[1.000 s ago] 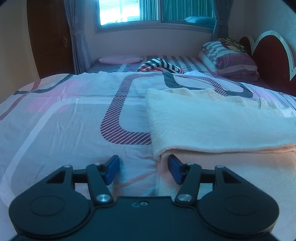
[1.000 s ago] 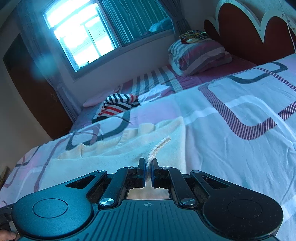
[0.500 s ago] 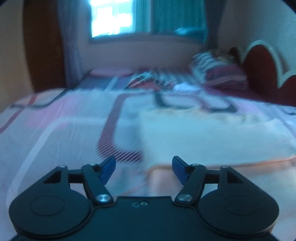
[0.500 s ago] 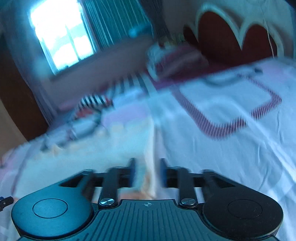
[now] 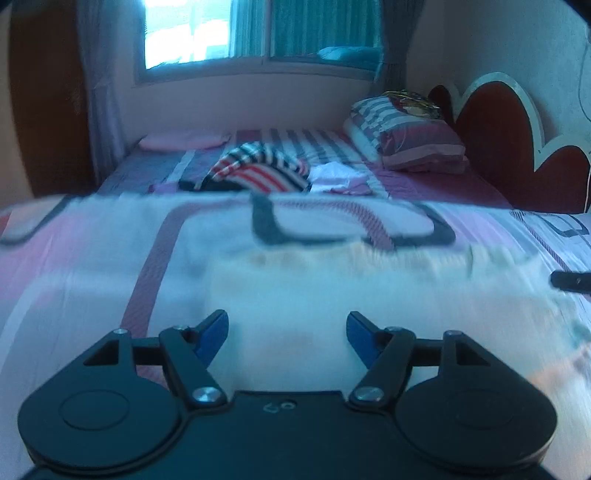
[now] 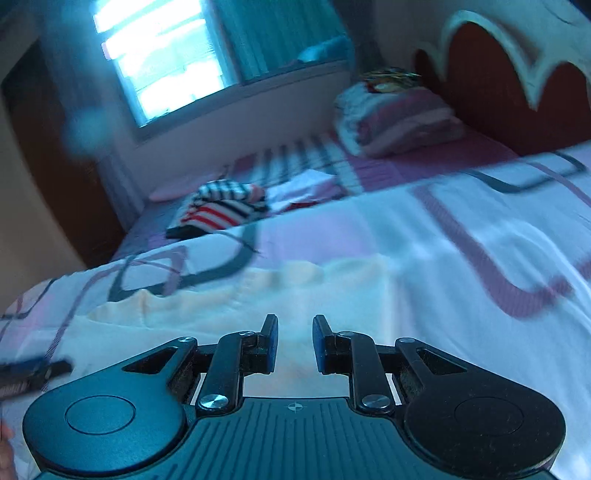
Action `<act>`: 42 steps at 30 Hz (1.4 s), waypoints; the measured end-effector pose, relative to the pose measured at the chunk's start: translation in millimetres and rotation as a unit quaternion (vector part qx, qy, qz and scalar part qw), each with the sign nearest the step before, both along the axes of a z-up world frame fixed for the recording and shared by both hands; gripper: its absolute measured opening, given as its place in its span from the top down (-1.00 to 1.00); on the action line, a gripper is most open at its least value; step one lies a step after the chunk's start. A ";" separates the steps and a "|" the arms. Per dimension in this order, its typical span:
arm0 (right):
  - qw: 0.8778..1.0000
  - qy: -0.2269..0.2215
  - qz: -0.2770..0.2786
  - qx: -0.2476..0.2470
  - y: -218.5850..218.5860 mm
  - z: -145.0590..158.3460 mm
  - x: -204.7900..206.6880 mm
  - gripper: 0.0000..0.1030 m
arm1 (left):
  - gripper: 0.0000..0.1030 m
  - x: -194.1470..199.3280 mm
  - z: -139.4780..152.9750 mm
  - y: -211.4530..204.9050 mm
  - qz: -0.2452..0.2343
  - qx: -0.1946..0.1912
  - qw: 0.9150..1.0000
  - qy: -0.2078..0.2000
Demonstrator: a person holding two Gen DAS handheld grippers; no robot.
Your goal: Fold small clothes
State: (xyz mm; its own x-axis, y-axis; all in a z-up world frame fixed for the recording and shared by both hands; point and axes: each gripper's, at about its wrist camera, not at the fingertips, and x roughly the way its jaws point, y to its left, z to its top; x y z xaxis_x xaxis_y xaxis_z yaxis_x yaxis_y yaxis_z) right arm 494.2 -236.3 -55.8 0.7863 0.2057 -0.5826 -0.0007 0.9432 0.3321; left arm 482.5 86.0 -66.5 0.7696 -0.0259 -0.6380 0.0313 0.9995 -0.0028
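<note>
bright window [image 5: 207,33], bed [image 5: 92,266] — seemingly scalloped headboard [image 5: 491,140]

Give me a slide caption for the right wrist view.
Right gripper open above cream cloth on patterned bedspread.

The cream towel [image 5: 369,291] looks like soft, matt, nappy cloth lying on the smoother printed bedsheet [image 5: 92,266], while the left gripper [image 5: 286,332] just before it is matt black plastic with shiny metal screws (its finger pads [image 5: 212,334] blue).
</note>
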 end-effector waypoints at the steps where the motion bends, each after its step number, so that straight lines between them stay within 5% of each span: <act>1: 1.000 0.001 0.011 -0.008 7.2 -2.9 9.2 0.61 | -0.34 13.6 -1.3 0.5 0.002 0.004 1.000 0.001; 5: 0.999 0.041 0.007 -0.036 13.7 -31.1 32.6 0.62 | -0.39 61.4 -29.5 21.5 0.023 -0.018 0.998 0.049; 10: 1.000 0.022 -0.001 -0.020 -6.7 -29.5 19.2 0.61 | -0.32 35.9 -13.4 25.4 0.042 -0.022 0.999 0.007; 13: 1.000 0.001 0.012 0.010 2.6 -18.7 16.0 0.61 | -0.35 9.3 -2.7 -5.9 0.012 -0.048 0.999 -0.014; 17: 0.997 0.014 0.078 0.007 51.2 -22.2 22.4 0.60 | -0.36 -0.9 -10.6 -61.9 -0.036 -0.033 0.999 0.000; 20: 0.995 0.017 0.099 -0.022 63.5 -28.4 18.2 0.30 | -0.36 -4.9 -21.5 -69.7 -0.039 -0.004 0.999 0.018; 23: 0.997 0.013 0.060 -0.051 31.7 -28.7 8.1 0.27 | -0.39 -18.7 -22.5 -45.9 -0.003 0.038 0.999 0.008; 28: 0.994 0.026 0.007 -0.108 -22.5 -36.6 -5.8 0.25 | -0.34 -33.0 -27.4 -4.0 0.033 0.037 0.999 0.021; 33: 0.996 -0.008 0.010 -0.092 -19.8 -21.1 -28.4 0.25 | -0.37 -54.7 -1.2 -40.5 -0.002 0.045 0.998 -0.035; 38: 0.995 -0.019 0.071 -0.072 27.9 -19.7 -44.8 0.25 | -0.37 -49.9 -11.4 -85.2 -0.033 0.048 0.998 -0.013; 42: 0.996 0.006 0.047 -0.074 20.7 -31.7 -43.2 0.25 | -0.37 -56.6 -18.1 -80.9 -0.009 0.053 0.999 0.005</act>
